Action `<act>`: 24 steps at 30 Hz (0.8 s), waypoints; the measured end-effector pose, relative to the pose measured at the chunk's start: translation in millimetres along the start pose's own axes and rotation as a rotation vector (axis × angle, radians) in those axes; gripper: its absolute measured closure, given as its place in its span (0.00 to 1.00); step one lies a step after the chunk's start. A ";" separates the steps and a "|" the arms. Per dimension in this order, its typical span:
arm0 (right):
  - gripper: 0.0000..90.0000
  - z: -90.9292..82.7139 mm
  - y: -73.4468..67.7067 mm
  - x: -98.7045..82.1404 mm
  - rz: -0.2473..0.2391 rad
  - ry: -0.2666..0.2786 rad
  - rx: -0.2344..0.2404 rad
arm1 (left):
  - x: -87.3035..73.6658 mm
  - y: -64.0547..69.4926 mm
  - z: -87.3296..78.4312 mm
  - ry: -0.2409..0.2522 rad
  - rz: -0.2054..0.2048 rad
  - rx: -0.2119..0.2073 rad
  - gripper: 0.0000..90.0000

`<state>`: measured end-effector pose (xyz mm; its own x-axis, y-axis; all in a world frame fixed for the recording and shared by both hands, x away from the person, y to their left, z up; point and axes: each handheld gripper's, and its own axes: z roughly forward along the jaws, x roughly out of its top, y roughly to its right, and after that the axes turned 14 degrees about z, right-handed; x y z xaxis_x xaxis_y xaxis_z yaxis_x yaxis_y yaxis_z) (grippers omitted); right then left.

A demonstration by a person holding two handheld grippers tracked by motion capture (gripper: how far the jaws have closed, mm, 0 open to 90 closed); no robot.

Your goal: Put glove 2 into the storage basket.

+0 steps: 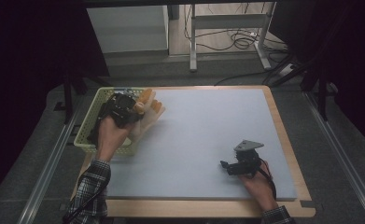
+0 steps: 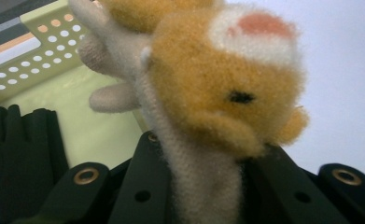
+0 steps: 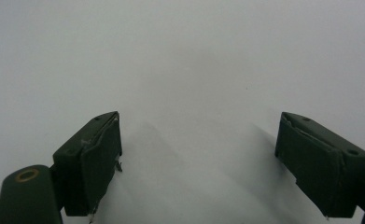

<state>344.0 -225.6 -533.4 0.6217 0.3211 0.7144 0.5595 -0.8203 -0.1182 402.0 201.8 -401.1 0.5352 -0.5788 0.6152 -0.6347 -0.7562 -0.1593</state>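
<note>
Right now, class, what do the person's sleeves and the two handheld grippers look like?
Both sleeves are dark-and-white plaid flannel. The left gripper is black, with brass-ringed holes along its base. The right gripper is black too, topped by a grey three-cornered plate, with blocky black jaws and a black cable trailing back.

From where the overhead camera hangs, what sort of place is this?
Probably a lab or recording workspace: a wooden table topped with a grey mat, dark curtains around it, loose cables on the floor, and a person working a handheld left gripper.

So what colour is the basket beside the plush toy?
Pale yellow-green basket, clearest in the high view.
</note>
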 end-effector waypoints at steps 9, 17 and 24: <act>0.16 0.1 -0.1 -0.1 0.001 0.002 0.000 | -4.1 -16.2 -13.8 0.010 -0.034 0.045 0.90; 0.16 0.1 0.1 -0.1 -0.001 0.002 0.000 | -14.5 -42.1 -24.9 0.019 -0.105 0.104 0.90; 0.16 0.2 0.0 -0.1 0.001 0.002 0.001 | -25.6 -63.1 -19.9 0.008 -0.160 0.133 0.90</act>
<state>344.0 -225.5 -533.6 0.6210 0.3195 0.7157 0.5594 -0.8203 -0.1192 417.2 270.4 -391.4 0.6187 -0.4462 0.6466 -0.4627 -0.8721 -0.1592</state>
